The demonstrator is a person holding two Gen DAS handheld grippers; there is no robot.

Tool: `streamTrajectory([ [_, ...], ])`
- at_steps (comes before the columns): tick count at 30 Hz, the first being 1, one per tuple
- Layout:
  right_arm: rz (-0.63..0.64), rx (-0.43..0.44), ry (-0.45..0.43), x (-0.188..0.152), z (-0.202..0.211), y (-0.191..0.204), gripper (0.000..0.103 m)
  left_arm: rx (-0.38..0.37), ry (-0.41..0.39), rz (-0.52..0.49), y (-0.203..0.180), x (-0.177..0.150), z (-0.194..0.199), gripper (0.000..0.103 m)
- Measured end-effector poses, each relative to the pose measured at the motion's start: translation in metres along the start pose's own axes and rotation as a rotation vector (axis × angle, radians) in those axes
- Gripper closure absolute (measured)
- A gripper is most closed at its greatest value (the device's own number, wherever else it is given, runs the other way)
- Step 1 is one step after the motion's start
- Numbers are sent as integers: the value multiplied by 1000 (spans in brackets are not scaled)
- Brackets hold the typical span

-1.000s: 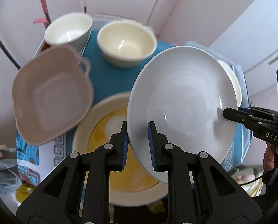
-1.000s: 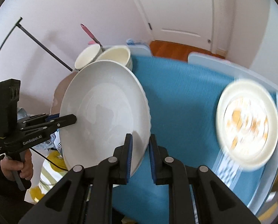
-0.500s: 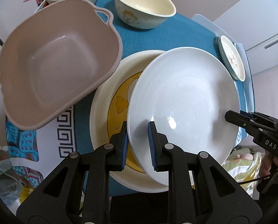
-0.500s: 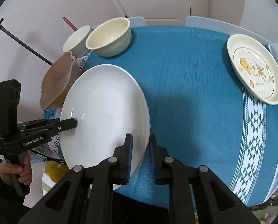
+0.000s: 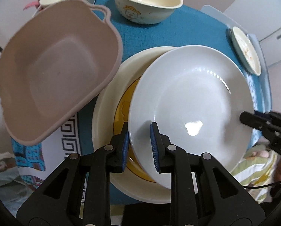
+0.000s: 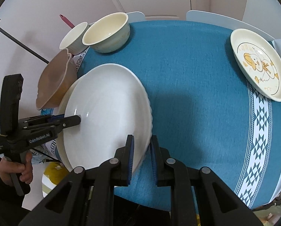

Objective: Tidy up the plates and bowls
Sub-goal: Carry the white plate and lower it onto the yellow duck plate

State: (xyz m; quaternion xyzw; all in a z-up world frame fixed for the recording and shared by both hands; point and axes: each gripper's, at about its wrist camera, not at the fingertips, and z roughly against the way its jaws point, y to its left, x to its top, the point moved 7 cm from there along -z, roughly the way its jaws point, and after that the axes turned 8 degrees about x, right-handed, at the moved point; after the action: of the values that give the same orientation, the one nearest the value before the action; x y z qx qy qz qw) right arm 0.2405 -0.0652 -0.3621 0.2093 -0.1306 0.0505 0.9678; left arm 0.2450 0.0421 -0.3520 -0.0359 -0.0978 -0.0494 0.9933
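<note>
White plate (image 5: 189, 101): held just above the yellow-centred plate (image 5: 110, 113), overlapping most of it and tilted, its far-right side raised; whether the low edge already touches I cannot tell.
Left tool (image 5: 139, 143): closed on the white plate's near rim, one pad above and one beneath.
Right tool (image 6: 141, 154): clamped on the opposite rim, so the wide plate hangs from two sides and does not swing.
Purpose of hold: likely to stack like on like, the white plate onto the yellow-centred plate.
Yellow-centred plate: flat on the worktop (image 6: 197, 79), showing only to the left of and below the white plate.
Pink dish (image 5: 55, 69): just left of the yellow-centred plate, its rim overhanging that plate's edge.
Two cream bowls (image 6: 106, 33): side by side beyond the yellow-centred plate, grouped apart from the plates.
Duck plate (image 6: 259, 64): well apart, at the worktop's far right edge, not yet gathered.
</note>
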Motion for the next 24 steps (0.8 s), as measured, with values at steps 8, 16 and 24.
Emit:
streamTrajectory([
  [8,47,-49,5,0,0,5,87,183,-54,-111,-11,-2,5,84],
  [16,99,-83,9,0,-1,10,87,285,-96,-155,-25,-3,8,84],
  [24,140,-107,20,-1,-10,16,87,357,-118,-181,-25,-8,13,84],
])
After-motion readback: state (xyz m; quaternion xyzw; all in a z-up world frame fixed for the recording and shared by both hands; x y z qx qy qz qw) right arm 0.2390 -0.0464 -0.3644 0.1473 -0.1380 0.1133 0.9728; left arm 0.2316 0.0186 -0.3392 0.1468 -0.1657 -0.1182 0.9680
